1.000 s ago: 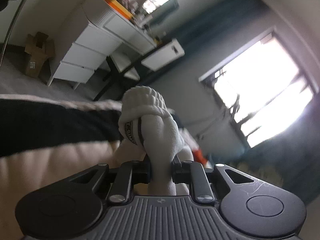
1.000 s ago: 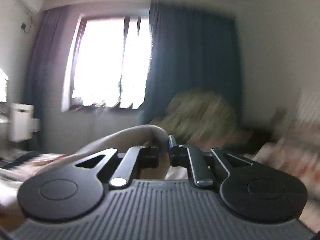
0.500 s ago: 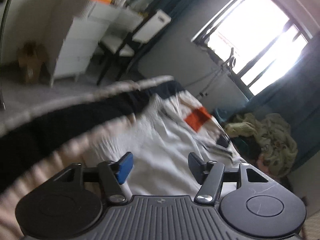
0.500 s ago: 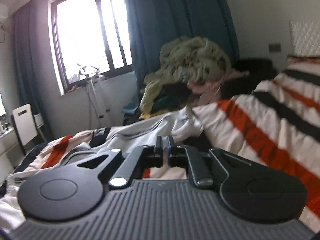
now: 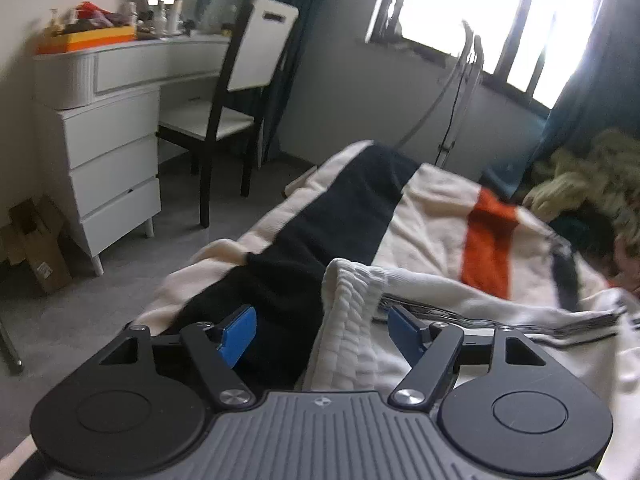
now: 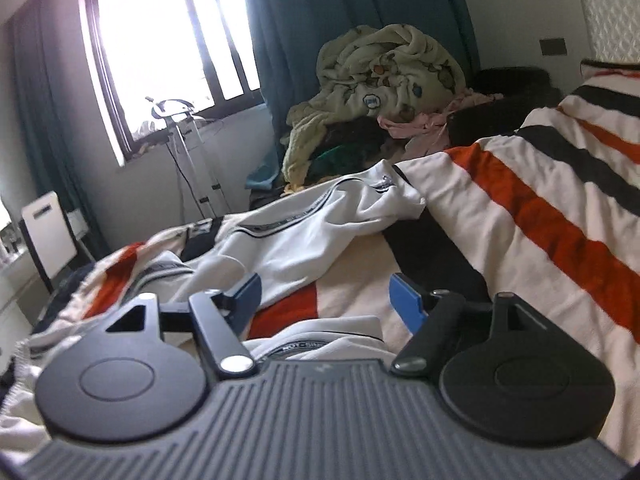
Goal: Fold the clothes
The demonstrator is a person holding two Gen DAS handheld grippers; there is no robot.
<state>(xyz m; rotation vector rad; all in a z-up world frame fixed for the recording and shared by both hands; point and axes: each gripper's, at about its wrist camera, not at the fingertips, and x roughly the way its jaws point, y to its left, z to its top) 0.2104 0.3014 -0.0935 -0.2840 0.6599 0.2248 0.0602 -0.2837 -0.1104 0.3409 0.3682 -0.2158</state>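
Striped blanket (image 6: pixel 540 216) under white jacket (image 6: pixel 304 240) lengthwise toward window; both grippers' jaws wide apart, empty.

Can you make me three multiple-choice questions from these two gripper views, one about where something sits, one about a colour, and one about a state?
1. Where does the white garment lie?
A. on the striped blanket
B. on the chair
C. on the floor

2. What colour are the drawers?
A. black
B. white
C. orange

3. How is the left gripper?
A. shut on cloth
B. out of view
C. open

Answers:
1. A, it spreads across the striped blanket.
2. B, every drawer front is white.
3. C, its blue pads stand apart either side of a ribbed cuff.
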